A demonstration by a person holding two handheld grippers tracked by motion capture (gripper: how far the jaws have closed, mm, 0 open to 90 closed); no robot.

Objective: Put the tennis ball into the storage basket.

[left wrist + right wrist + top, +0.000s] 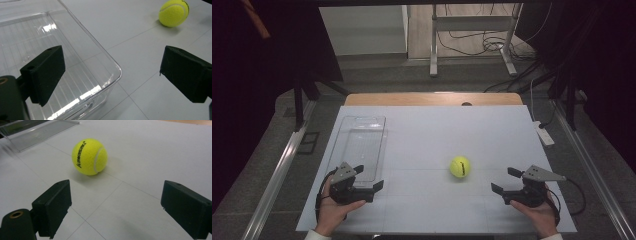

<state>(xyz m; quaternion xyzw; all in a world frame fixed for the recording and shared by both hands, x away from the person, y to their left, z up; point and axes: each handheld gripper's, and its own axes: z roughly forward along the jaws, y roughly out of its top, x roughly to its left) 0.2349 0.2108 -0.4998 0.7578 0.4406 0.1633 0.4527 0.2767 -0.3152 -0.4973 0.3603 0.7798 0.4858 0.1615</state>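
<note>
High view: tennis ball (460,166) mid-mat, well apart from clear tray (360,145) edge.

One yellow tennis ball (460,166), one clear plastic tray (360,145), two hand-held tools, one white table (437,130).

I see my left hand-held gripper (367,176) and right hand-held gripper (505,180) low, well apart, each with jaws spread wide, gripping nothing.

White table (437,130), floor cables (492,42), white power strip (544,134).
</note>
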